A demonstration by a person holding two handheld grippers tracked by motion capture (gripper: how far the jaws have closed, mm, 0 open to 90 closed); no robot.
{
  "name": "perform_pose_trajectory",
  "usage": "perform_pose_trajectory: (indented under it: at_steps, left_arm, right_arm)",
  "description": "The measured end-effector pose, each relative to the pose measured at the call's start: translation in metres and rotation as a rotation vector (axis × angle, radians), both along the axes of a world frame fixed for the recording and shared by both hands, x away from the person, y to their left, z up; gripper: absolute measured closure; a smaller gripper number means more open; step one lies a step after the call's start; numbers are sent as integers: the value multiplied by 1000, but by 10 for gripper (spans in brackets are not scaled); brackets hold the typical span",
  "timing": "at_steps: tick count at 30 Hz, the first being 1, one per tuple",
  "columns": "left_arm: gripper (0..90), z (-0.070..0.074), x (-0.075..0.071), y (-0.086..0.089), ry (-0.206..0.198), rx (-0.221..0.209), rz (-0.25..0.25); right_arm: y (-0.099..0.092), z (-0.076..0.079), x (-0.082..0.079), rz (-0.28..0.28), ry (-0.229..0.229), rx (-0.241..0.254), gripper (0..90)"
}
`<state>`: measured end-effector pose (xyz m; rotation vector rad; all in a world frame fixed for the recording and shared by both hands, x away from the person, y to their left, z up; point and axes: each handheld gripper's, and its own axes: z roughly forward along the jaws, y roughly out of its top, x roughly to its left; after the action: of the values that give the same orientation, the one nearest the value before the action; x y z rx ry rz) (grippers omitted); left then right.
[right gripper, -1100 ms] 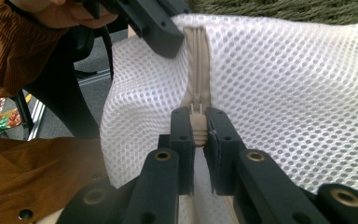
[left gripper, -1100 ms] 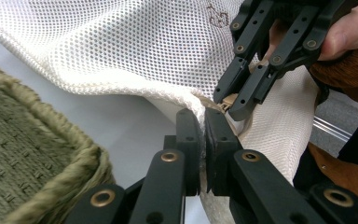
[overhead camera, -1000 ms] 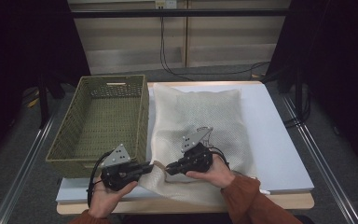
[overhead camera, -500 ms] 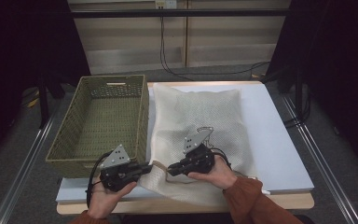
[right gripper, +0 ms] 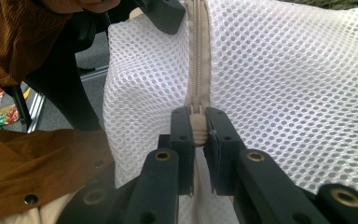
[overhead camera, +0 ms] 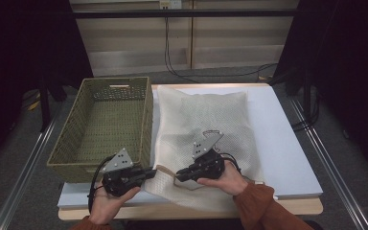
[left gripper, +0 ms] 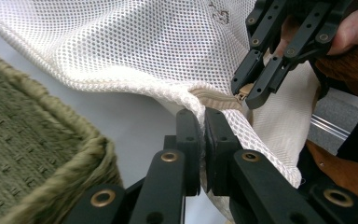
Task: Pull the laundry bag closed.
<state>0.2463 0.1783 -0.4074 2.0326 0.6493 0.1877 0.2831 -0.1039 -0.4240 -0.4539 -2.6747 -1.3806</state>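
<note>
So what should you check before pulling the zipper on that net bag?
1. Right gripper shut on the zipper pull: ok, its fingers pinch the tab.
2. Left gripper shut on the mesh bag at the zipper's end: ok, fabric is clamped.
3. Zipper lies straight ahead of the pull: ok.
4. Mesh caught in the slider: cannot tell.
5. Basket is apart from both grippers: ok, it stands to the left of the bag.
6. Rest of the bag lies flat on the table: ok.
</note>
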Motion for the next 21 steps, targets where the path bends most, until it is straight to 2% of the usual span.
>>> perform_pose_trajectory:
  at_steps: [3,5,9,21]
  left_arm:
    - [860,2,-1,-1,-10,1,2]
    - [860,2,-1,-1,-4,0,-6]
    - [860,1,0,1,2,-12,-5]
    - [859,1,0,2,3,-6,-2]
  right_arm:
    - [-3,0,-1,0,-3,-2,830]
    - [-5,0,-1,-4,6,4,830]
    - [-8,0,-2,-6,-3,-4,830]
    - [-19,-2,-5,-24,-6,-7,830]
